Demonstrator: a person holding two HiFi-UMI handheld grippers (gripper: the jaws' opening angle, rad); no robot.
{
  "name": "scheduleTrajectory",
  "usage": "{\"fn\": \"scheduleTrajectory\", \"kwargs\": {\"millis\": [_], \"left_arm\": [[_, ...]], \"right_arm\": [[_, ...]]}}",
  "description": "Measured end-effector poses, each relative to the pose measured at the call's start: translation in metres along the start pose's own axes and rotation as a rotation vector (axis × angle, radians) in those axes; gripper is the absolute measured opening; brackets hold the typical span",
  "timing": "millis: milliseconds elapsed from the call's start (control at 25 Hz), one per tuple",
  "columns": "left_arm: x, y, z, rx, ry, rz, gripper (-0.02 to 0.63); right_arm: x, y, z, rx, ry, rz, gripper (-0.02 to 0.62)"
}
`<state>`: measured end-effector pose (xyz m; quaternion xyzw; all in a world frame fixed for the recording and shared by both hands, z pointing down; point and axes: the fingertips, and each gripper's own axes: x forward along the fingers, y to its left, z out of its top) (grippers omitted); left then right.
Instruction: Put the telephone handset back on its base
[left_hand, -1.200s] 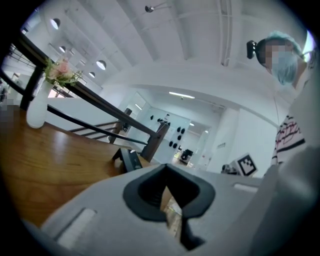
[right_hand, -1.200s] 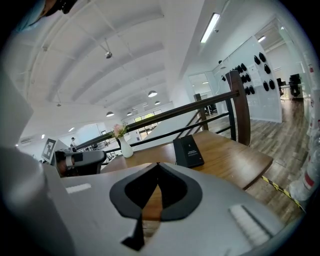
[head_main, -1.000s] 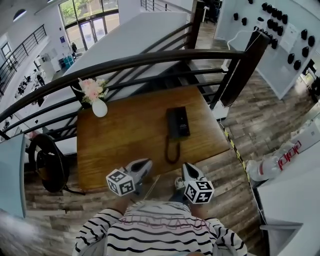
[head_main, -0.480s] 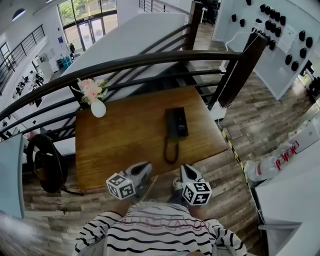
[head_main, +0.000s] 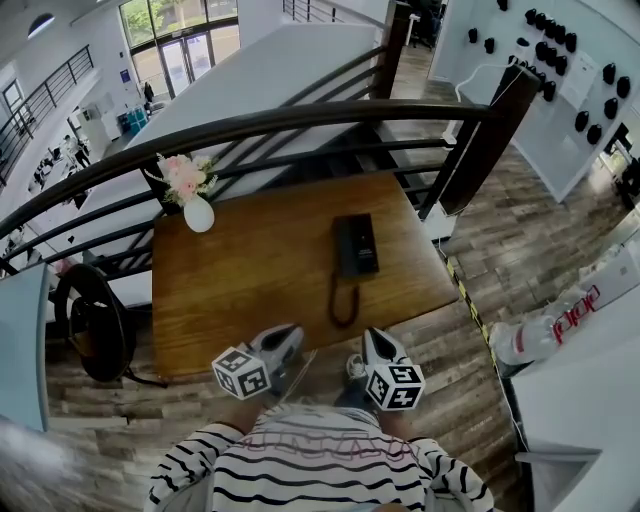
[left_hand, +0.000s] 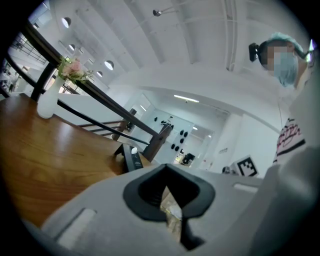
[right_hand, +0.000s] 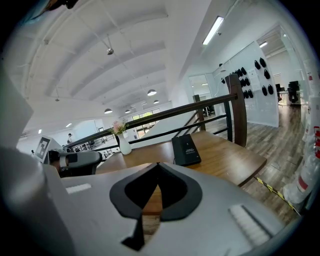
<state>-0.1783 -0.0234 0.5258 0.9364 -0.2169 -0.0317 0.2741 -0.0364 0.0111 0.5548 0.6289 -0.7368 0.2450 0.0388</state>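
left tongs (head_main: 294, 330) closed, right tongs (head_main: 371, 336) closed, empty

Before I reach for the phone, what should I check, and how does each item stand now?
1. Left claw empty: ok, jaws shut on nothing.
2. Right claw ready to grasp: not ok, jaws shut; open first.
3. Telephone in view, unobstructed: ok, on the wooden table.
4. Handset off its base: cannot tell.
5. Cord out of the approach: not ok, it loops toward the near edge.
6. Vase of flowers clear: ok, far-left corner, apart from the telephone.
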Motion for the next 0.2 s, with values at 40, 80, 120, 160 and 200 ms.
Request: {"fn": "scheduleTrajectory", "kwargs": {"millis": [40,80,120,160,200], "left_arm": [[-0.0002,0.0009,-0.0005,-0.002,0.000,0.004,0.002],[-0.0004,0.0018,-0.0007,-0.004,-0.001,0.007,0.002],[-0.0005,0.0027,-0.0007,-0.005,-0.003,0.009,0.002],[-0.0006,0.0036,-0.0006,-0.006,-0.004,0.011,0.002],[-0.0007,0.0045,-0.0005,-0.006,-0.006,0.013,0.002]], "right_arm": [[0.0006,-0.0003,-0.0002,-0.001,0.001,0.001,0.000],[0.0013,-0.0005,-0.0002,-0.001,0.001,0.002,0.000],[0.0022,-0.0006,0.0000,-0.002,0.001,0.004,0.000],[0.0030,-0.0007,0.0002,-0.003,0.000,0.004,0.000],[0.0039,-0.0007,0.0003,-0.004,0.000,0.005,0.000]]}}
